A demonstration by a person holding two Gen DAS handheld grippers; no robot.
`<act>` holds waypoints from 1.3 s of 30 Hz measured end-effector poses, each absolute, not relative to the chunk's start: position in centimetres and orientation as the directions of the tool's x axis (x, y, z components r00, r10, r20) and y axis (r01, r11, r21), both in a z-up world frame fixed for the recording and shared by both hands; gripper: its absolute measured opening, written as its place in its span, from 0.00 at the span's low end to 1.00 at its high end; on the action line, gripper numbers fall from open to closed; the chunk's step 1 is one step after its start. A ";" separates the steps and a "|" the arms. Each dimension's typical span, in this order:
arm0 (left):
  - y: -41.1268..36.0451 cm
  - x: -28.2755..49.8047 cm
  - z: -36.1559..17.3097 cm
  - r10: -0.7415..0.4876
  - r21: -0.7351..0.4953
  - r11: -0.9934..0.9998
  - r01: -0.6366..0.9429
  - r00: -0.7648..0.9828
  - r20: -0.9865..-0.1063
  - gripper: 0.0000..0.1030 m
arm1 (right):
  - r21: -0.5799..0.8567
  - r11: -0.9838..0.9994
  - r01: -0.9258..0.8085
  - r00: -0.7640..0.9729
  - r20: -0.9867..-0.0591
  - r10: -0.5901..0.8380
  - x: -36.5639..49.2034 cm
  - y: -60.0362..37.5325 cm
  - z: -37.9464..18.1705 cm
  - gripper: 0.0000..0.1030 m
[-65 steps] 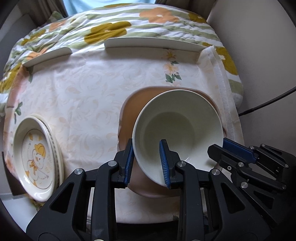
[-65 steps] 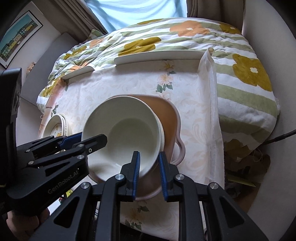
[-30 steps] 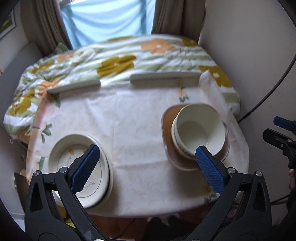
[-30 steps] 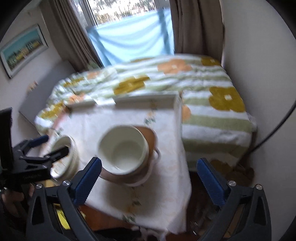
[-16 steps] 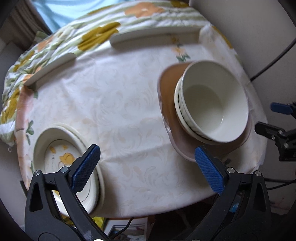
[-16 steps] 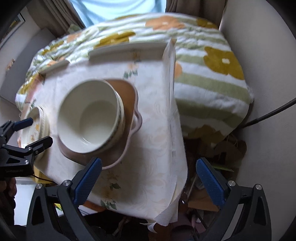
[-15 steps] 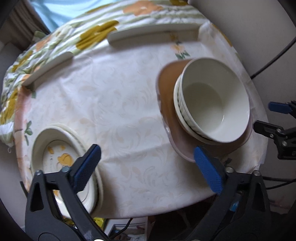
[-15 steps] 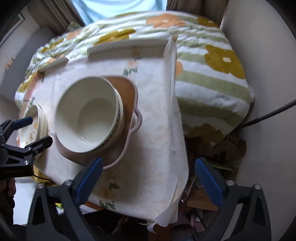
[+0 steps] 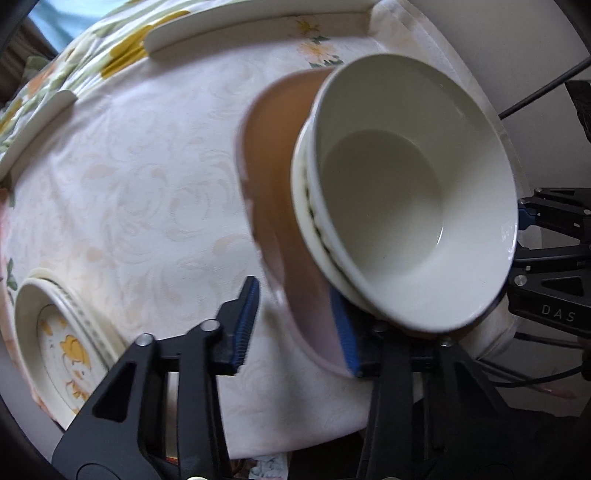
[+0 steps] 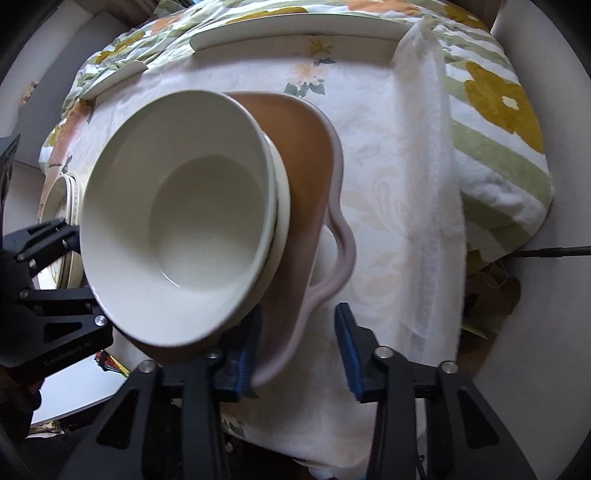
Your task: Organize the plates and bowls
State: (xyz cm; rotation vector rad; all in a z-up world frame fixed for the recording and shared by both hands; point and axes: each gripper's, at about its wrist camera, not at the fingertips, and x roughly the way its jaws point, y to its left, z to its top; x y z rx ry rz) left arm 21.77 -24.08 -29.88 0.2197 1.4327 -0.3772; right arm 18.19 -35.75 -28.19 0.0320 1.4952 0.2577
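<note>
A stack of cream bowls (image 9: 399, 192) sits in a brown, pink-rimmed dish (image 9: 273, 184) on the table's right side; it also shows in the right wrist view (image 10: 177, 214) with the dish (image 10: 314, 155). My left gripper (image 9: 295, 325) is open, its jaws straddling the dish's near left rim. My right gripper (image 10: 301, 343) is open, its jaws straddling the dish's near right rim by the handle (image 10: 343, 258). A stack of cream plates with a yellow cartoon print (image 9: 66, 350) lies at the table's near left.
The table has a cream floral cloth (image 9: 147, 184). White curved rails (image 9: 258, 29) line its far edge against a flowered quilt (image 10: 498, 110). A wall is close on the right. Cables (image 9: 539, 92) run beside the table.
Both grippers have dropped from high above the table down to the brown dish and narrowed from wide open, each now straddling a near edge of the dish.
</note>
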 end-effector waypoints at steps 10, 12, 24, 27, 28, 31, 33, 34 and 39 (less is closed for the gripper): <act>-25.5 21.5 -30.4 -0.150 -0.093 0.913 0.396 0.115 -0.982 0.16 | 0.228 0.954 -0.196 0.095 -0.964 0.250 17.8 -35.1 -29.0 0.13; -25.7 21.2 -30.3 -0.150 -0.089 0.912 0.400 0.124 -0.981 0.16 | 0.194 0.953 -0.231 0.124 -0.966 0.227 17.4 -34.5 -28.7 0.13; -24.5 18.4 -27.9 -0.161 -0.054 0.916 0.398 0.240 -0.957 0.16 | 0.134 0.945 -0.297 0.221 -0.954 0.205 16.6 -33.9 -27.3 0.13; -23.3 17.5 -26.4 -0.154 -0.040 0.926 0.376 0.278 -0.948 0.16 | 0.124 0.938 -0.325 0.245 -0.947 0.210 16.7 -33.0 -26.2 0.13; -22.9 17.2 -25.8 -0.149 -0.034 0.929 0.369 0.288 -0.946 0.16 | 0.119 0.934 -0.336 0.251 -0.945 0.211 16.6 -32.5 -25.9 0.13; -20.9 16.5 -23.8 -0.137 -0.023 0.942 0.335 0.321 -0.937 0.16 | 0.103 0.921 -0.376 0.274 -0.937 0.217 16.3 -31.2 -24.0 0.13; -19.1 16.1 -22.4 -0.130 -0.017 0.949 0.314 0.341 -0.931 0.16 | 0.101 0.914 -0.394 0.285 -0.932 0.226 16.2 -29.7 -22.8 0.13; -18.3 15.9 -21.8 -0.127 -0.016 0.952 0.307 0.348 -0.929 0.16 | 0.100 0.911 -0.401 0.291 -0.929 0.230 16.2 -28.8 -22.1 0.13; -13.2 14.9 -19.5 -0.105 0.007 0.958 0.288 0.372 -0.922 0.16 | 0.093 0.898 -0.429 0.311 -0.919 0.244 15.6 -23.4 -19.9 0.13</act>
